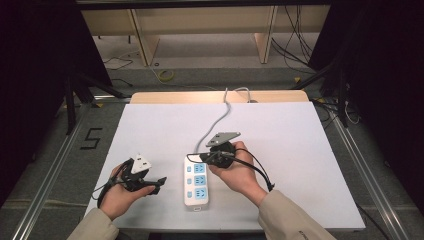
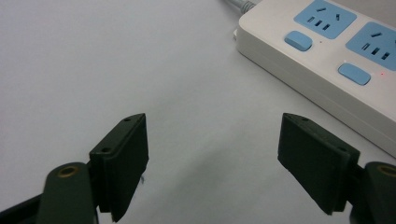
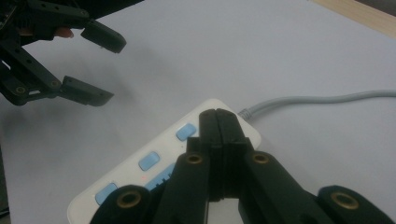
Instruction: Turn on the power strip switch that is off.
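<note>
A black figure "5" (image 1: 91,138) marked on the grey floor left of the white table, the sole readable sign, no legible lettering or brand on the white power strip (image 1: 196,186), its blue sockets unlabelled

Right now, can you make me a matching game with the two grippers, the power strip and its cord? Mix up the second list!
Things:
1. left gripper
2. right gripper
3. power strip
4. cord

States:
A. grey, running toward the far edge of the table
B. fingers wide open, nothing between them
C. white with blue buttons, lying flat
D. fingers shut together above the power strip

Pairs: 1-B, 2-D, 3-C, 4-A
</note>
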`<action>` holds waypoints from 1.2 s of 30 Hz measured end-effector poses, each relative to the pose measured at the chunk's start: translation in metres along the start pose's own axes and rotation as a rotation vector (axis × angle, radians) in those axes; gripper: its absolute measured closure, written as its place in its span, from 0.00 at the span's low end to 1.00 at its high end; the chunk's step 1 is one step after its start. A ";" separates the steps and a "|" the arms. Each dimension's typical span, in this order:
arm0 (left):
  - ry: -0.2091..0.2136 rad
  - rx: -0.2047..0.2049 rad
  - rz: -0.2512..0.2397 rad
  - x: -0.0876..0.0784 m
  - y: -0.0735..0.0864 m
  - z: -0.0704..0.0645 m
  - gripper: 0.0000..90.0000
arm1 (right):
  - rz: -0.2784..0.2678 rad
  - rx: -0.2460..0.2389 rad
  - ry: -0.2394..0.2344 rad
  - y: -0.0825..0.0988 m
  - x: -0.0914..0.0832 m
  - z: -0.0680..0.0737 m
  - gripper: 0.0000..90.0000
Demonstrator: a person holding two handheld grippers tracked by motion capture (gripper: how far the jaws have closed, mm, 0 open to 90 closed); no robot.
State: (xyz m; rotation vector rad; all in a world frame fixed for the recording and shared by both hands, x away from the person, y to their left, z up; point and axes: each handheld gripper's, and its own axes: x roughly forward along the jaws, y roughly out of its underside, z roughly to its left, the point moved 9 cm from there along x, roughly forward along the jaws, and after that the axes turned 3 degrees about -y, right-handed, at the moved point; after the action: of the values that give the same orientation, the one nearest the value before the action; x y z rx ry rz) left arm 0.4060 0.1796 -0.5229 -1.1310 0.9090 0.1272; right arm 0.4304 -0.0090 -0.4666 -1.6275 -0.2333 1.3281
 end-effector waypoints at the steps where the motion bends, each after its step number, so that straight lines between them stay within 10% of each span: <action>1: 0.001 0.001 0.002 0.000 0.000 0.000 0.27 | 0.004 -0.007 -0.002 0.000 0.002 0.001 1.00; 36: 0.005 0.010 -0.001 0.000 -0.001 -0.001 0.27 | 0.072 -0.022 -0.009 -0.015 0.029 0.009 1.00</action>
State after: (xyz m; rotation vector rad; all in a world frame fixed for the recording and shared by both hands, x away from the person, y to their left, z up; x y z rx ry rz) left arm 0.4060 0.1782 -0.5221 -1.1227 0.9123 0.1193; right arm 0.4405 0.0224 -0.4727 -1.6622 -0.1962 1.3917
